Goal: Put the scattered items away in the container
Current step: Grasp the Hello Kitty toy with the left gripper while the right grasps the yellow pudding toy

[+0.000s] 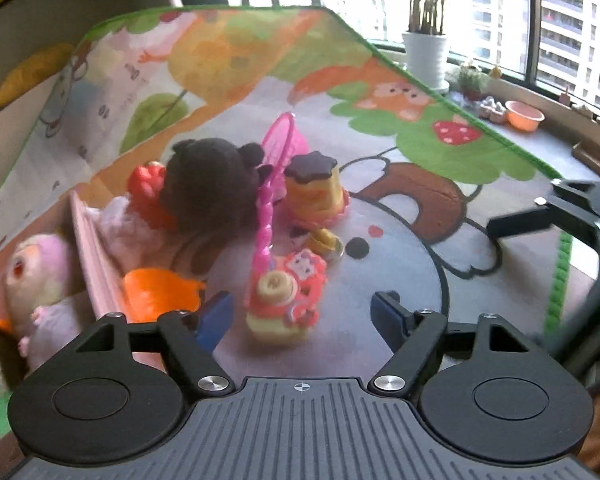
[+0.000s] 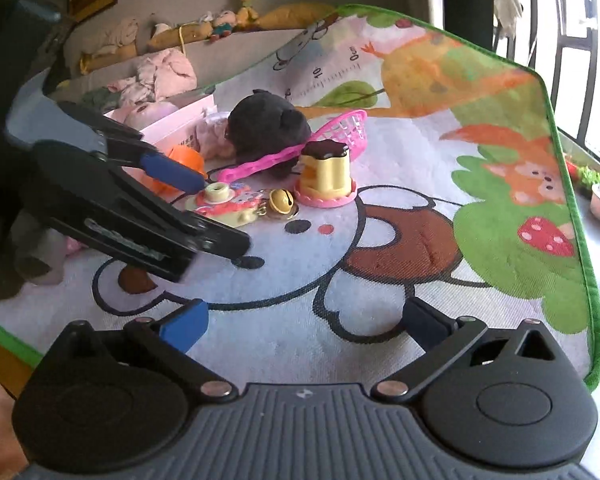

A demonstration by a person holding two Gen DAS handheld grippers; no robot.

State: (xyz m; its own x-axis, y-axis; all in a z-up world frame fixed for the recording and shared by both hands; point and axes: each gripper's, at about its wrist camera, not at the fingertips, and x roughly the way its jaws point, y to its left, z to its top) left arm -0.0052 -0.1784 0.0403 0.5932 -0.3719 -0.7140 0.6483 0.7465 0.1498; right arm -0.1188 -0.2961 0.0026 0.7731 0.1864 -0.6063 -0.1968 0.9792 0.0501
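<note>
My left gripper (image 1: 302, 314) is open, its blue-padded fingers either side of a pink and yellow toy (image 1: 286, 298) on the play mat; it also shows in the right wrist view (image 2: 220, 216). Behind lie a gold bell (image 1: 326, 242), a pink toy net (image 1: 274, 184), a pudding toy (image 1: 316, 188), a dark plush bear (image 1: 212, 188) and an orange cup (image 1: 156, 292). The pink box (image 1: 94, 256) at the left holds plush toys (image 1: 40, 272). My right gripper (image 2: 304, 324) is open and empty over bare mat, nearer than the toys (image 2: 328, 176).
The cartoon play mat (image 1: 380, 280) has a green border (image 2: 580, 240). A potted plant (image 1: 426, 52) and an orange bowl (image 1: 524, 114) stand on the window ledge. A shelf with plush toys (image 2: 220, 24) runs behind the box.
</note>
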